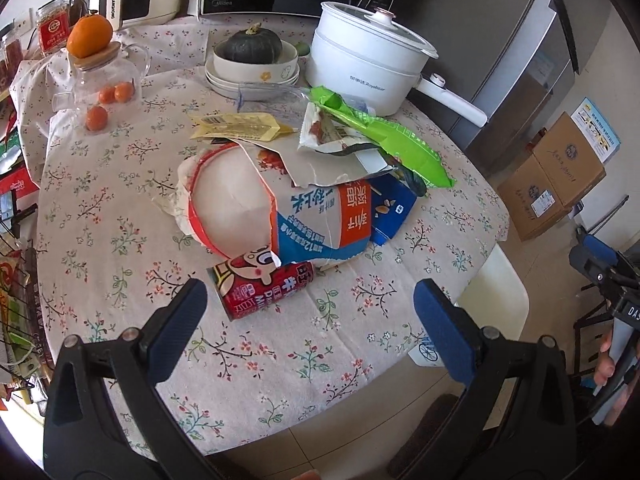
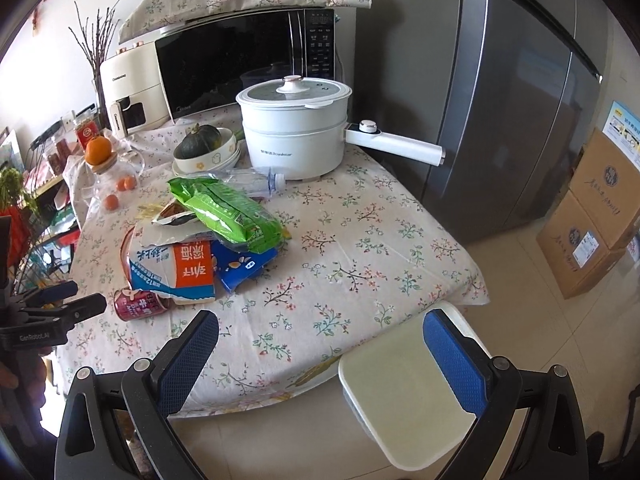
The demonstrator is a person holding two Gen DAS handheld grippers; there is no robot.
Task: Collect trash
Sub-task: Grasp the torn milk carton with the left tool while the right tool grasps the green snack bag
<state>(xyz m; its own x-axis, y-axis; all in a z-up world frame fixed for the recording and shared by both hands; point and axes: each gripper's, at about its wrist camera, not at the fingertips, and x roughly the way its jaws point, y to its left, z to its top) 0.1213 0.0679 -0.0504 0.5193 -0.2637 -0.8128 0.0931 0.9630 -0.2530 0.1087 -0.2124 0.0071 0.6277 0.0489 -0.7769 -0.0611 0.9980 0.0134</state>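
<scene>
A heap of trash lies on the floral tablecloth: a red milk can on its side, a torn blue, white and orange carton, a blue box, a green bag, a yellow wrapper and a clear plastic bottle. My left gripper is open, just in front of the can. My right gripper is open over the table's near edge, right of the heap, holding nothing. In the right wrist view the can, carton and green bag show at left.
A white electric pot, bowls holding a dark squash, a glass jar topped by an orange, and a microwave stand at the back. A white stool sits below the table's edge. A fridge and cardboard boxes are at right.
</scene>
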